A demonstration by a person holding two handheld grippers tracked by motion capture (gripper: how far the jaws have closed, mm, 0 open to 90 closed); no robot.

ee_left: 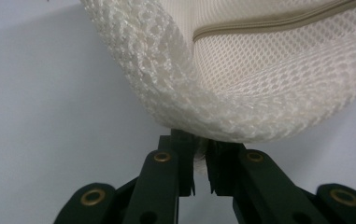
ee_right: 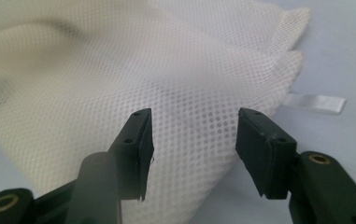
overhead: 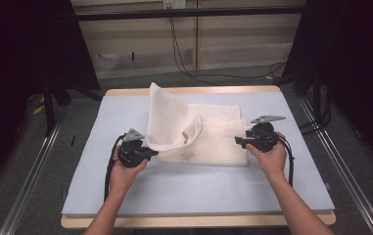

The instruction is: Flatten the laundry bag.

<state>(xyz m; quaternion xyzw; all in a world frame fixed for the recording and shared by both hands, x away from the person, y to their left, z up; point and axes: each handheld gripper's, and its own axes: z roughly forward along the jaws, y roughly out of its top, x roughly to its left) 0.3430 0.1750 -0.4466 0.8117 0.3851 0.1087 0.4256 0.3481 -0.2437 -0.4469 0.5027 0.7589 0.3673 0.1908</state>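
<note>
Item one, the table [overhead: 198, 196]: a pale blue mat on a wooden top, and my working surface.

Item two, the mesh bag [overhead: 208, 142]: white netting, lying mid-table, flat on the right. Its left part is lifted into a standing fold.

Item three, my left gripper [overhead: 151, 153]: at the bag's left edge, jaws pinched on a bunched fold of mesh. In the left gripper view [ee_left: 200, 161] the netting bulges just above the tips.

Item four, my right gripper [overhead: 239, 140]: at the bag's right edge, jaws spread. In the right gripper view [ee_right: 192, 140] the mesh lies between and beyond them, not yet gripped.

Item five, the zipper seam [ee_left: 278, 21]: a beige line across the raised mesh.

Item six, a white ribbon tag [ee_right: 316, 102] at the bag's corner, flat on the mat.

Handling note: I judge this to be a fold or spread. I should bite a full hem with the right, not a single layer, and keep the left pinch steady.
</note>
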